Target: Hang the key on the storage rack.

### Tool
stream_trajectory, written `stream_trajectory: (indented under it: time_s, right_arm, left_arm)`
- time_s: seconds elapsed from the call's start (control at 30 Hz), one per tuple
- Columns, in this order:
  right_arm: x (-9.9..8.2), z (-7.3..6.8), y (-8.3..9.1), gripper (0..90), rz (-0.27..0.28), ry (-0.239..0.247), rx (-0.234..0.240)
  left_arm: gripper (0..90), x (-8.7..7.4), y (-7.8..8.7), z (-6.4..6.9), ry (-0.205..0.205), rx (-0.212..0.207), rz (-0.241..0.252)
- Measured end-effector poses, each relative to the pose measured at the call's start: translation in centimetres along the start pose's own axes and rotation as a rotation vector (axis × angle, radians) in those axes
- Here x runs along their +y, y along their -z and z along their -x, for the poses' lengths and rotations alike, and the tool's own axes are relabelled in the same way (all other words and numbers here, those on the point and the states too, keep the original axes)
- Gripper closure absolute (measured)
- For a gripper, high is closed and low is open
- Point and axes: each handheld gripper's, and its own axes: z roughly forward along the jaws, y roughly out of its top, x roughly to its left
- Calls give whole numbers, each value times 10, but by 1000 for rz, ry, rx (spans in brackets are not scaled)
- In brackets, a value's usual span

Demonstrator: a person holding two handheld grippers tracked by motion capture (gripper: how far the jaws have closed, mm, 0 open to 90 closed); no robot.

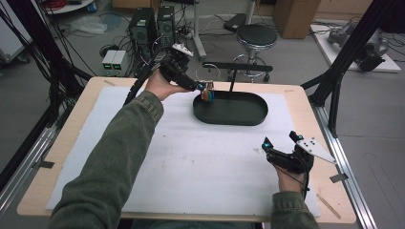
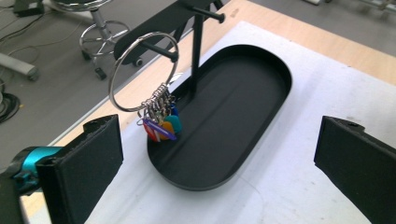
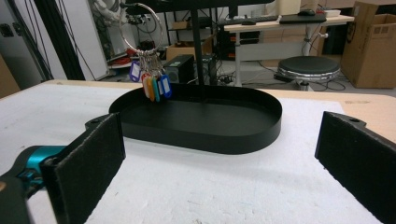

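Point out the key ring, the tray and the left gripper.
key ring [image 2: 122, 70], left gripper view, on the metal hoop's left arc.
tray [image 3: 233, 135], right gripper view, on its front wall.
left gripper [image 1: 203, 87], high view, between its fingertips, beside the tags.

the oval tray [image 1: 230, 110] sits toward the far middle of the tabletop [image 1: 62, 143]. a stand post [image 1: 232, 81] rises from the tray's far side. the key ring [image 2: 143, 71] hangs from the stand's arm over the tray's left end, its tags [image 2: 162, 125] dangling just above the tray's rim.
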Motion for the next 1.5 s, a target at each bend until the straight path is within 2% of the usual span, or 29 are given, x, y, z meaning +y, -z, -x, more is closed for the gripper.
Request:
stream_trajectory:
  time_s: [0.07, 0.27, 0.47, 0.8, 1.1, 1.17, 1.33, 1.37, 1.4, 1.47, 1.5]
  right_arm:
    - [0, 0, 0, 5, 0, 0, -1]
    - [0, -1, 1, 5, -1, -2, 0]
    - [0, -1, 2, 5, 2, -1, 3]
    - [0, -3, 1, 5, -2, -1, 0]
    - [0, -2, -1, 5, -5, 9, 7]
    - [0, -2, 0, 5, -6, 9, 7]
    - [0, -2, 0, 5, -4, 11, 4]
    - [0, -2, 0, 5, -4, 12, 4]
    - [0, -2, 0, 5, -4, 12, 3]
    - [0, -2, 0, 5, -5, 12, 3]
    - [0, -2, 0, 5, -5, 13, 3]
  left_arm:
    - [17, 0, 3, 1, -2, -13, 11]
    - [17, -4, 12, 2, -7, 13, 17]
    - [17, -17, 23, 0, 4, 26, 25]
    - [17, -50, 46, -6, 41, 40, 73]
    - [17, -68, 64, -9, 53, 66, 73]
    - [17, -76, 70, -10, 50, 74, 68]
    - [17, -96, 80, -15, 86, 85, 84]
    - [17, -96, 80, -15, 86, 85, 84]
    - [17, -103, 84, -17, 97, 96, 85]
    - [17, -107, 86, -18, 98, 102, 88]
    - [17, -114, 92, -20, 99, 123, 101]
